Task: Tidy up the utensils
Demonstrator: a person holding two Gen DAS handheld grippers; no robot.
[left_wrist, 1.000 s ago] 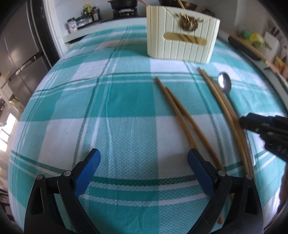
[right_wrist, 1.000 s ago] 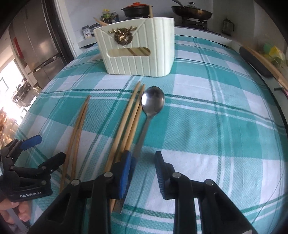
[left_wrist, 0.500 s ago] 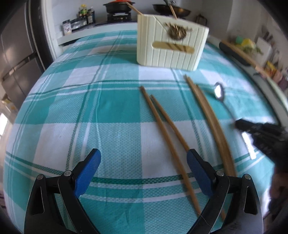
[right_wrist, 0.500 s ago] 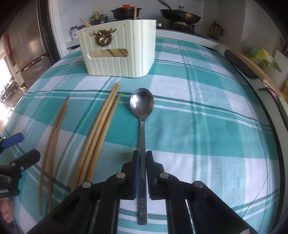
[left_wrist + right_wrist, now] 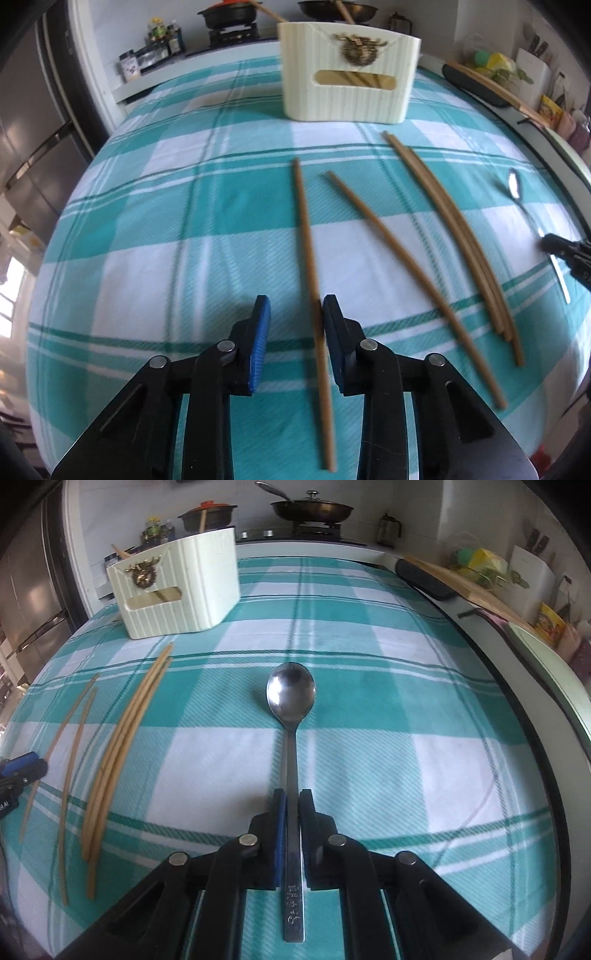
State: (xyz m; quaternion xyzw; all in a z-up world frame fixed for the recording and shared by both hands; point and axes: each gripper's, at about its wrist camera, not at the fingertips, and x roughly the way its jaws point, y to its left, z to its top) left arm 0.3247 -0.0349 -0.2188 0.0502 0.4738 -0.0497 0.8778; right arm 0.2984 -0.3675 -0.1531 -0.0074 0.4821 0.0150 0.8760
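daylight fills both views, bright and even, with blown-out patches low at the left edges where windows seem to sit. the fisheye lenses bow the checked tablecloth (image 5: 155,229) into a dome and darken the corners to black. in the left wrist view the nearest chopstick (image 5: 309,258) is smeared by motion blur. the spoon (image 5: 291,698) bowl shows soft glare and casts a faint shadow to its left. far counters look soft.
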